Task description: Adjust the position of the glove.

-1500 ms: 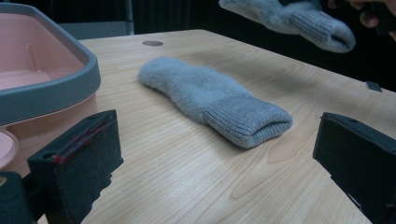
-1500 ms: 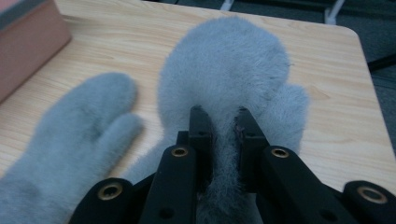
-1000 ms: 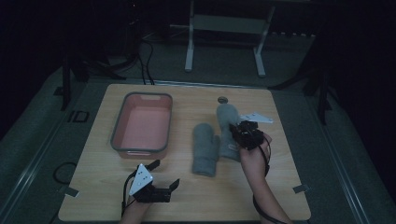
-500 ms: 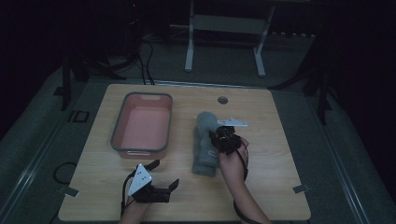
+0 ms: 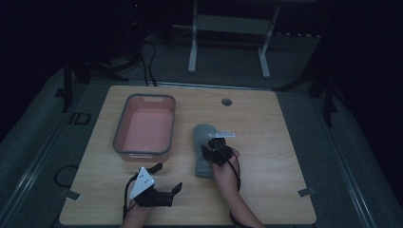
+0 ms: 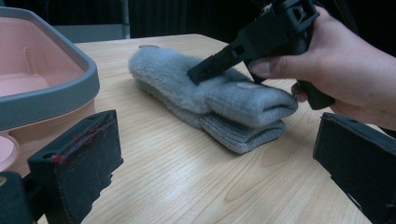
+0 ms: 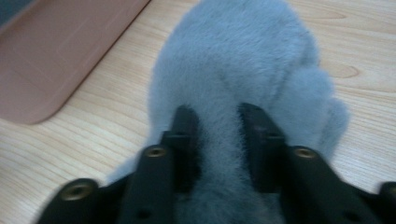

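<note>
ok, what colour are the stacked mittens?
Grey mittens, fuzzy with ribbed cuffs; clearest in the left gripper view.

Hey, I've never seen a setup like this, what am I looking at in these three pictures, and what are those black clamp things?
A person sits at a wooden table with a hand-held two-jaw gripper in each hand. The high view looks down from above; the other two pictures come from small cameras riding on each gripper, looking along its black jaws. On the table lie a pink tub with a grey rim and two grey mittens stacked one on the other. The right gripper rests on top of the mittens; its jaws have just been opening, with fleece between them, not clearly pinched. The left gripper sits near the table's front edge, jaws wide open, holding nothing.
</note>
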